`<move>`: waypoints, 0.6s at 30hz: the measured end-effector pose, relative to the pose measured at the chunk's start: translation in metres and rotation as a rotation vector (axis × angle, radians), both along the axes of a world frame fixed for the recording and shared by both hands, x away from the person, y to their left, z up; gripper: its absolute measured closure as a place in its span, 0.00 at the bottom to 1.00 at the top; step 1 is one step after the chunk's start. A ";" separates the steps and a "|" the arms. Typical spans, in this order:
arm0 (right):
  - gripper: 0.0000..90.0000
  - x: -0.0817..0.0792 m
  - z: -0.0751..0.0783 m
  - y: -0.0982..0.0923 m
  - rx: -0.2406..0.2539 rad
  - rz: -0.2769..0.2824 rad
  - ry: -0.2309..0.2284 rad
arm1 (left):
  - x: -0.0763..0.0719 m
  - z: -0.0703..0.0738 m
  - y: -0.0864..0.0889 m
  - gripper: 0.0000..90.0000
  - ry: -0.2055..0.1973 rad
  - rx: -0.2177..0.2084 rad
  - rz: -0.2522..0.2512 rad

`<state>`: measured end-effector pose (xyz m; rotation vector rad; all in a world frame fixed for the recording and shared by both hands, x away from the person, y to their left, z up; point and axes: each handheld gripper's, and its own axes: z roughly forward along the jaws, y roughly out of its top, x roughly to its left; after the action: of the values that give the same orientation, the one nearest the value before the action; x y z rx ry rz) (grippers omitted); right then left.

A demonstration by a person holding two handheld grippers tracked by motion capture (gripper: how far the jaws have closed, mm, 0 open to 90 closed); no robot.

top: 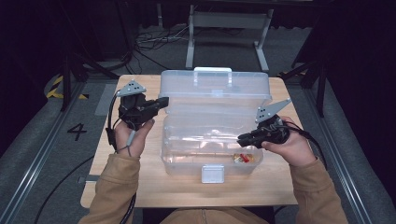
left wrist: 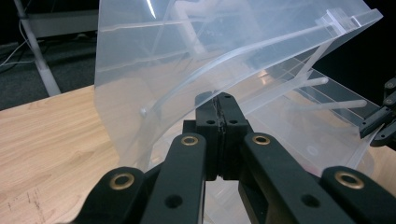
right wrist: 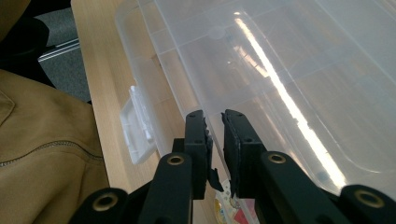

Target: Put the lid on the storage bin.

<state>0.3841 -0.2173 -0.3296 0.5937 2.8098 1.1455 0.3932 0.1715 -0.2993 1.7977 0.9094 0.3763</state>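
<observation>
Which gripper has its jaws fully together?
The left gripper: its jaws meet with no gap beside the clear box's lid. The right gripper shows a narrow slit.

A single black numeral "4" (top: 77,131) is painted on the grey floor (top: 42,140), at nine o'clock from the table (top: 149,186). It is the one readable mark; no labels or brands can be made out.

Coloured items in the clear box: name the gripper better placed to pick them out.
Probably right. The right gripper sits at the box wall, beside the coloured items; the left gripper, jaws shut, is across at the lid edge.
</observation>
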 end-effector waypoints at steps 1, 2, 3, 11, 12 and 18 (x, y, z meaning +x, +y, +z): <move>0.89 0.000 0.000 0.000 0.003 0.002 -0.005 | 0.000 0.000 0.000 0.99 0.001 0.001 -0.001; 0.89 -0.001 0.001 -0.001 0.003 0.000 -0.006 | 0.000 0.000 0.000 0.99 0.003 0.003 -0.006; 0.89 -0.001 0.001 -0.001 0.006 0.001 -0.014 | -0.001 0.000 0.000 0.99 0.003 0.007 -0.008; 0.90 -0.005 0.010 -0.016 0.114 -0.008 -0.042 | -0.003 -0.001 -0.002 0.95 0.010 0.021 -0.043; 0.91 -0.005 0.012 -0.020 0.127 -0.022 -0.049 | -0.004 -0.001 -0.002 0.95 0.010 0.020 -0.042; 0.98 -0.003 0.018 -0.041 0.189 -0.099 -0.062 | -0.006 0.000 -0.002 0.94 0.020 0.020 -0.055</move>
<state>0.3810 -0.2583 -0.3115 0.6888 2.6078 1.3930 0.3871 0.1698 -0.2998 1.8441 0.8704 0.3345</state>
